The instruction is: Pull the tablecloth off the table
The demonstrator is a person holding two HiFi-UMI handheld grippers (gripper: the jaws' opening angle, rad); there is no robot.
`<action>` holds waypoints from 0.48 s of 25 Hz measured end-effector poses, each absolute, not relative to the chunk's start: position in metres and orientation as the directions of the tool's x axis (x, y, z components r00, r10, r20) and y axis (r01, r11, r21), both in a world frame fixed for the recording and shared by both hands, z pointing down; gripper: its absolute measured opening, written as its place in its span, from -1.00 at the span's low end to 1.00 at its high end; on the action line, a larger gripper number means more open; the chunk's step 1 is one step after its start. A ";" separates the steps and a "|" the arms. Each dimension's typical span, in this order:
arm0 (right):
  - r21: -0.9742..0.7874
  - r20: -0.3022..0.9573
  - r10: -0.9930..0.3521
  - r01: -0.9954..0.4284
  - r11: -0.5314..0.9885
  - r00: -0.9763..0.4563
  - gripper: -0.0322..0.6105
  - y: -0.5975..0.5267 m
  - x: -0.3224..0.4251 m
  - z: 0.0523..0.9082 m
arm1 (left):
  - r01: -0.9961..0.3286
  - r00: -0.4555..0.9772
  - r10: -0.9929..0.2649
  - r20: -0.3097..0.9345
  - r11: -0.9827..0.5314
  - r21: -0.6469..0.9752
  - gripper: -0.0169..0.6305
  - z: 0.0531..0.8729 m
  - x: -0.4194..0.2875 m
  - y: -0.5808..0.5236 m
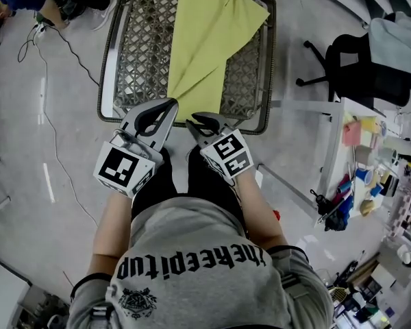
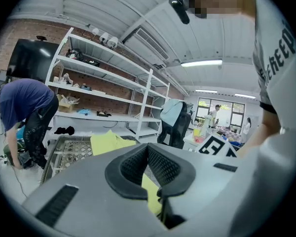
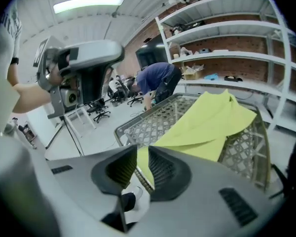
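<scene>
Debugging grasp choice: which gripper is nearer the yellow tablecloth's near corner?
Left. The left gripper is shut on the tablecloth corner at the table near edge. The right gripper stands open just right of that corner, apart from the cloth.

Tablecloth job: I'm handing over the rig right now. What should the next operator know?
Left gripper: shut, apparently pinching the near corner of the tablecloth at the near edge of the table.
Right gripper: open, gripping nothing; the cloth's edge lies just beyond its jaws.
Tablecloth: bunched into a strip across the lattice top, mostly on the table.
Done: corner seemingly gripped.
Left: pull the whole cloth off toward the person; the right could probably take a second grip.
</scene>
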State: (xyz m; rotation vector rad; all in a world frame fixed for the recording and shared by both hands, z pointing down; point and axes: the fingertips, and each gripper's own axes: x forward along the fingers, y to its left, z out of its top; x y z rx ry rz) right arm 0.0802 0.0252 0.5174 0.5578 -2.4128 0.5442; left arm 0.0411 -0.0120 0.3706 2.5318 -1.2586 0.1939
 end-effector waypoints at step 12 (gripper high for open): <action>-0.330 0.616 -0.422 -0.704 0.629 -0.666 -0.64 -0.014 0.137 0.529 | -0.863 0.505 -0.764 0.401 -0.443 0.242 -0.90 0.453 0.020 -0.019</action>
